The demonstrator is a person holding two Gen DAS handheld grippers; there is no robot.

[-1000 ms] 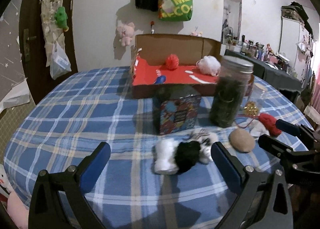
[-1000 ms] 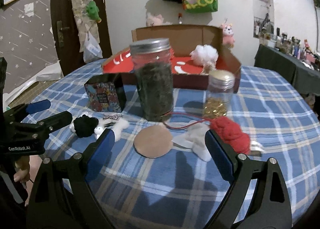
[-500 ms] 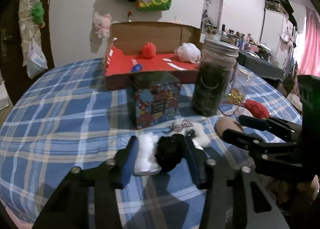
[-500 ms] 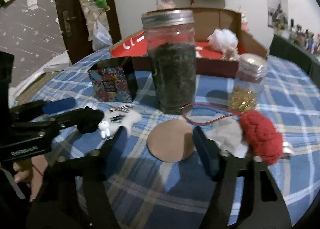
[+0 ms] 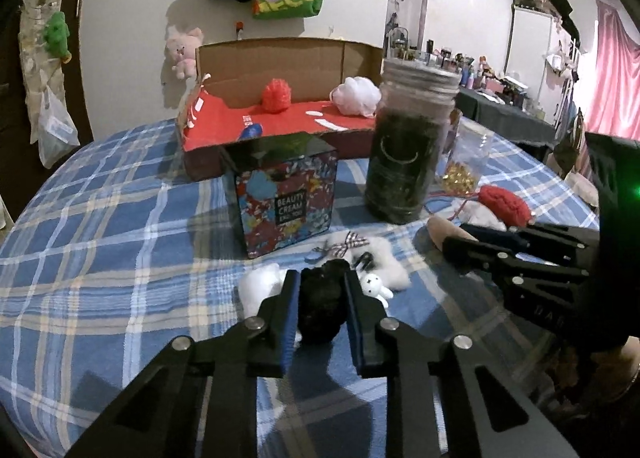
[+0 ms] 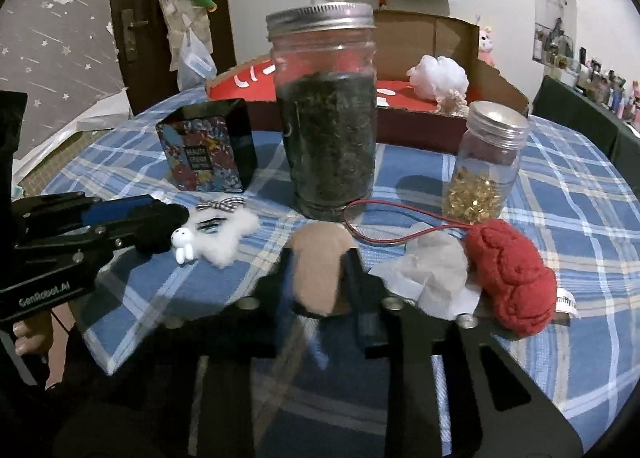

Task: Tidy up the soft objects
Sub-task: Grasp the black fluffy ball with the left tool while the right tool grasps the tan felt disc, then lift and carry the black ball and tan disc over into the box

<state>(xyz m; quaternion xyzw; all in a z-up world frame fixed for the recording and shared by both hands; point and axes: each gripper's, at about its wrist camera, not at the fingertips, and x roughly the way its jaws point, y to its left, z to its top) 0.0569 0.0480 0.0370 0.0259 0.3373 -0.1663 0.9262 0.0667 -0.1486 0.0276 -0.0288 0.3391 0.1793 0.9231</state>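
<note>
My left gripper (image 5: pixel 320 286) is shut on a black fluffy pom-pom (image 5: pixel 322 304) lying on the blue plaid tablecloth (image 5: pixel 112 242), with a white fluffy piece (image 5: pixel 260 288) to its left and a white furry clip with a small bunny (image 5: pixel 380 274) to its right. My right gripper (image 6: pixel 318 270) is shut on a tan round puff (image 6: pixel 320 270), squeezing it. A red knitted piece (image 6: pixel 512 278) and a grey-white cloth (image 6: pixel 436 270) lie to its right. A cardboard box with a red lining (image 5: pixel 280 114) at the back holds a red pom-pom (image 5: pixel 276 94) and a white puff (image 5: pixel 356 96).
A tall jar of dark leaves (image 6: pixel 328 114), a small jar of gold beads (image 6: pixel 486 170) and a colourful cube box (image 5: pixel 284 206) stand between the soft things and the cardboard box. A red cord (image 6: pixel 400 226) loops by the tall jar. Bags hang on the far wall.
Both grippers moved forward and closed: the left onto the black pom-pom, the right onto the tan puff, which is now squeezed narrow.
</note>
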